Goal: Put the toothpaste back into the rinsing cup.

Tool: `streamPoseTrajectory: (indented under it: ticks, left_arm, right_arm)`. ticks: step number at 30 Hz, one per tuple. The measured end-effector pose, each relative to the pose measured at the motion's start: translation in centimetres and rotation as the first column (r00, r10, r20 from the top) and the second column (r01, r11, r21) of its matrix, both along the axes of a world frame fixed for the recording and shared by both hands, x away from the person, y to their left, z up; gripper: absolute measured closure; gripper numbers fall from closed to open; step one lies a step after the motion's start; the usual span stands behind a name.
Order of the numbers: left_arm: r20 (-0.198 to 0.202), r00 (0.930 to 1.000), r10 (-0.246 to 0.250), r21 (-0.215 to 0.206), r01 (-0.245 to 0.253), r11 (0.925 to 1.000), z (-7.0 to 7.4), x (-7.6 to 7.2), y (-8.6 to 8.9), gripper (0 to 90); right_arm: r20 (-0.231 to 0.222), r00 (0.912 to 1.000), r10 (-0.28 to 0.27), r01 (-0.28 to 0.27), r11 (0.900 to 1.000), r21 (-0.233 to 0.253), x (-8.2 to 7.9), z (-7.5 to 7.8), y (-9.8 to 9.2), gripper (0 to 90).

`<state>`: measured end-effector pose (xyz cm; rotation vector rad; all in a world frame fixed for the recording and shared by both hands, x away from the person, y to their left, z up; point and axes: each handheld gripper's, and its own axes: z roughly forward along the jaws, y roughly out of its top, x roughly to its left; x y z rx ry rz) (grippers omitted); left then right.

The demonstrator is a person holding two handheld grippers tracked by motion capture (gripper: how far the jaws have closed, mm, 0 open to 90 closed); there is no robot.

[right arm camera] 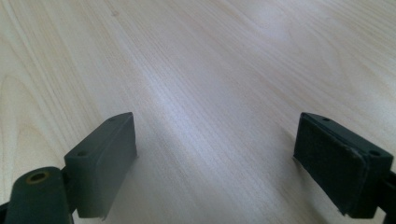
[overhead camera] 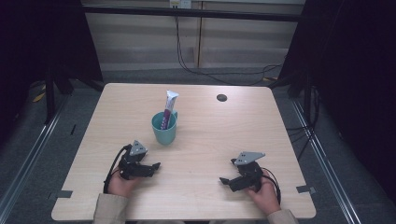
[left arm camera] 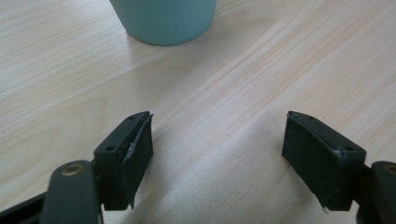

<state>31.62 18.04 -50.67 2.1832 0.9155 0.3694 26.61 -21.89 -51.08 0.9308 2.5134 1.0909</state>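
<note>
Apparently the work looks finished, or else not begun: a toothpaste tube (overhead camera: 170, 108) stands upright, slightly tilted, inside a teal cup (overhead camera: 164, 128) a little toward twelve o'clock from the middle of the wooden surface (overhead camera: 233, 135), and neither tool touches either one. The left gripper (overhead camera: 150, 168) rests at about seven o'clock, near the cup but apart from it, with its jaws spread wide and nothing between them; in the left gripper view the cup's base (left arm camera: 163, 21) sits ahead at twelve o'clock beyond bare wood. The right gripper (overhead camera: 226, 181) lies at about five o'clock, well apart from the cup, jaws likewise spread over bare surface (right arm camera: 201, 93). Judging from this, the tube's placement in the cup is complete and both hands are at rest; if the tube is instead to come out, everything remains to do.
</note>
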Motion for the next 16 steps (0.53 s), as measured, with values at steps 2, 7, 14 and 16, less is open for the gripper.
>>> streamPoseTrajectory:
  ticks: [2,7,14,16]
  left_arm:
    - [0.006,1.0000,-0.003,-0.009,0.003,1.0000,-0.11,-0.09,0.07,22.7]
    - [0.008,0.9999,-0.010,-0.010,0.010,0.9999,-0.17,-0.11,0.07,20.6]
    - [0.008,0.9998,-0.019,-0.008,0.019,0.9998,-0.20,-0.11,0.00,18.5]
    - [0.007,0.9996,-0.028,-0.004,0.028,0.9996,-0.18,-0.07,0.02,17.4]
  right_arm:
    - [0.000,1.0000,0.001,-0.001,1.000,0.000,0.00,0.00,0.00,12.3]
    - [0.000,1.0000,0.000,0.000,1.000,0.000,0.00,0.00,0.00,12.2]
    - [0.001,1.0000,0.001,-0.001,1.000,-0.001,0.00,0.00,-0.01,12.3]
    - [0.000,1.0000,0.001,-0.001,1.000,0.000,0.00,0.00,0.00,12.2]
